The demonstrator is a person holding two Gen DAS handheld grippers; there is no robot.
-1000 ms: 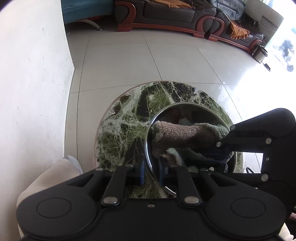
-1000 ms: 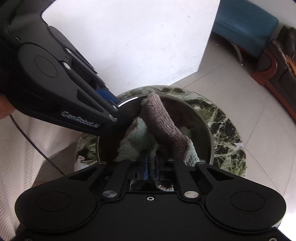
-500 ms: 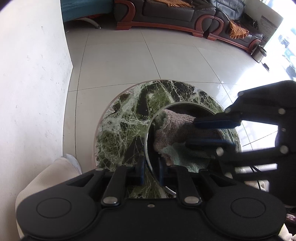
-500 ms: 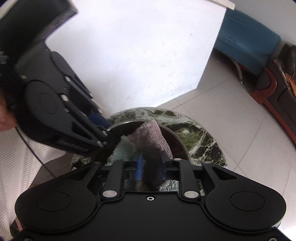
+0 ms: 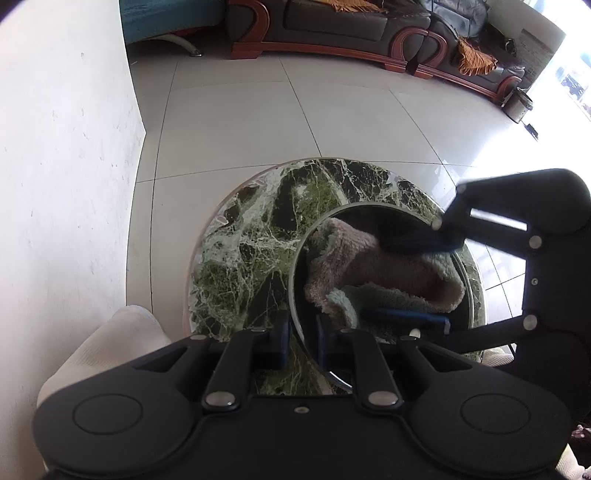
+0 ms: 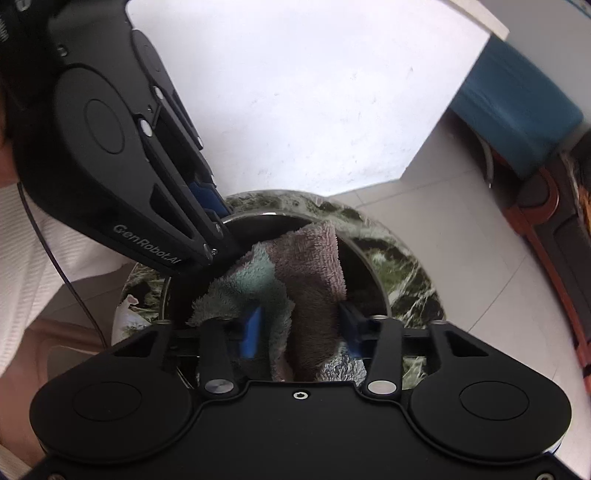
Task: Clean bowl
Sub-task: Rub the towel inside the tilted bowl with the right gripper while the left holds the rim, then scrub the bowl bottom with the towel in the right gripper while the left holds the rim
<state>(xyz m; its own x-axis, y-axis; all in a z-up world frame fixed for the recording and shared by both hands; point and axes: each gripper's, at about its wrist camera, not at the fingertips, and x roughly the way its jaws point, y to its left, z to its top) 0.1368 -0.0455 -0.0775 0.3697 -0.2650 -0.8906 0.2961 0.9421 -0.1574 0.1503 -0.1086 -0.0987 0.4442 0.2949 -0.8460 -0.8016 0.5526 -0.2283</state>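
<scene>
Sofa [image 5: 332, 22] beyond marble table [image 5: 251, 251], wall [image 5: 55, 147] beside.

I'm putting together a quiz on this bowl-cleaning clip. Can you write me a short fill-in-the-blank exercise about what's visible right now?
1. The left gripper is clamped on the bowl's ____.
2. The bowl stands on a round green ____ table.
3. The pink and green ____ lies inside the bowl, between the right gripper's blue pads.
4. Beyond the table, a dark ____ stands along the far side of the tiled floor.

Missing words: rim; marble; cloth; sofa
</scene>
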